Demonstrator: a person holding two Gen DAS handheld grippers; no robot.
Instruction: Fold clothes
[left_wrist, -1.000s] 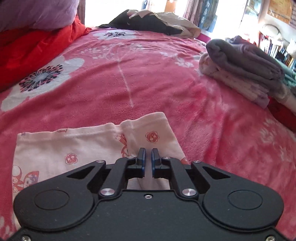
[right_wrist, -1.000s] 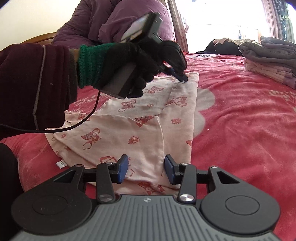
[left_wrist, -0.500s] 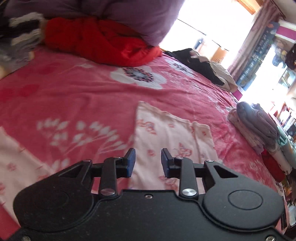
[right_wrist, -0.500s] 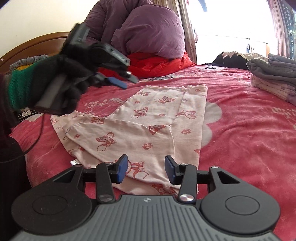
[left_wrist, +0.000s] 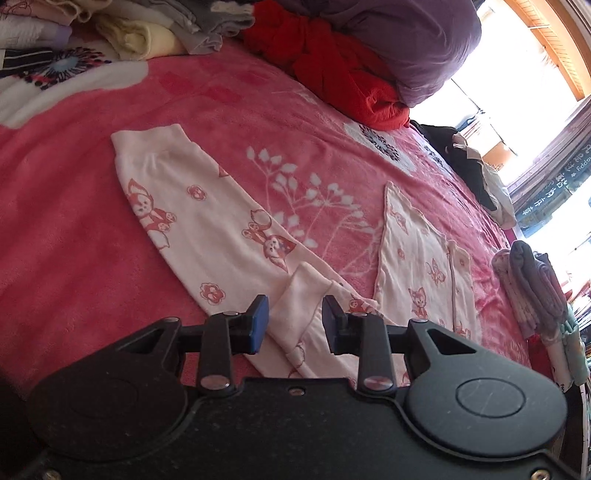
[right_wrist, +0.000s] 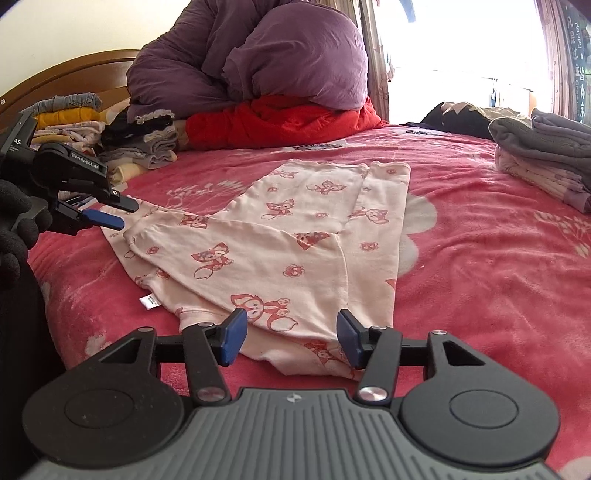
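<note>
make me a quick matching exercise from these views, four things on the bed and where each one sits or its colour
Things:
1. pink fox-print garment
2. purple duvet bundle
3. grey folded stack
4. white care tag

Descriptions:
A. piled on top of the red bedding
B. spread flat mid-bed
C. sticking out at the garment's near left edge
D. at the bed's right side

Pairs: 1-B, 2-A, 3-D, 4-C

Your left gripper (left_wrist: 294, 319) stands parted, gripping nothing. Your right gripper (right_wrist: 291, 338) is opening, pads (right_wrist: 233, 335) clear.
</note>
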